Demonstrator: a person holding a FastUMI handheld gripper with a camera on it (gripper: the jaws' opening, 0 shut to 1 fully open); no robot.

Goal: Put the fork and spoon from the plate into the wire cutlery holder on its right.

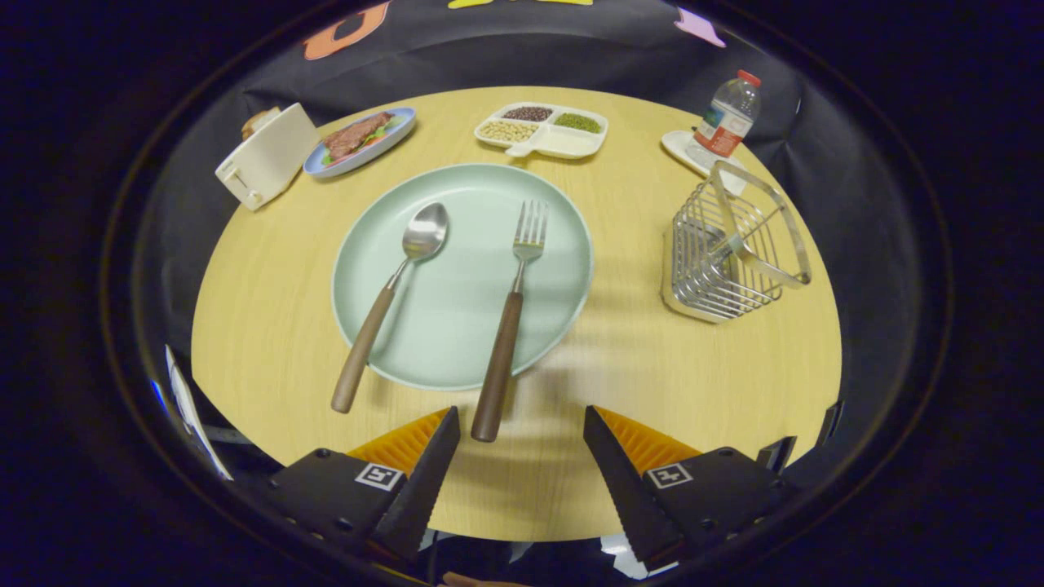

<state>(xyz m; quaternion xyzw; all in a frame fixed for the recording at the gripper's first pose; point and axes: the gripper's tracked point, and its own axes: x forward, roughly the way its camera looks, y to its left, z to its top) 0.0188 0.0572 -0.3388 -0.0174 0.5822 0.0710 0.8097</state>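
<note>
Gripper view: the gripper (pixel 520 424) hangs above the near edge of a round table (pixel 701 383) with its fingers spread wide and nothing between them. Just ahead lies the plate (pixel 457 326). The spoon (pixel 395 289) rests on the plate's left half, bowl far, its wooden handle running back over the near-left rim onto the table. The fork (pixel 512 318) lies to its right, tines far, its handle crossing the near rim and ending just ahead of the left finger (pixel 428 465), closer to that finger than to the right one. The holder (pixel 730 253) stands to the right of the plate, well apart from it, and looks tilted in this lens, its mouth facing up and toward the near side. Beyond the plate sit a divided tray (pixel 542 130), a dish of food (pixel 359 140), a toaster (pixel 265 156) and a bottle (pixel 728 116).

Risks, as I judge them: the fork handle is off-centre to the spread fingers, so a straight descent could nudge it sideways or rock it on the rim instead of catching it. A grip near the handle's end would let the heavy tines swing down. At the holder, a tip snagging the wires could tip the light basket over.
</note>
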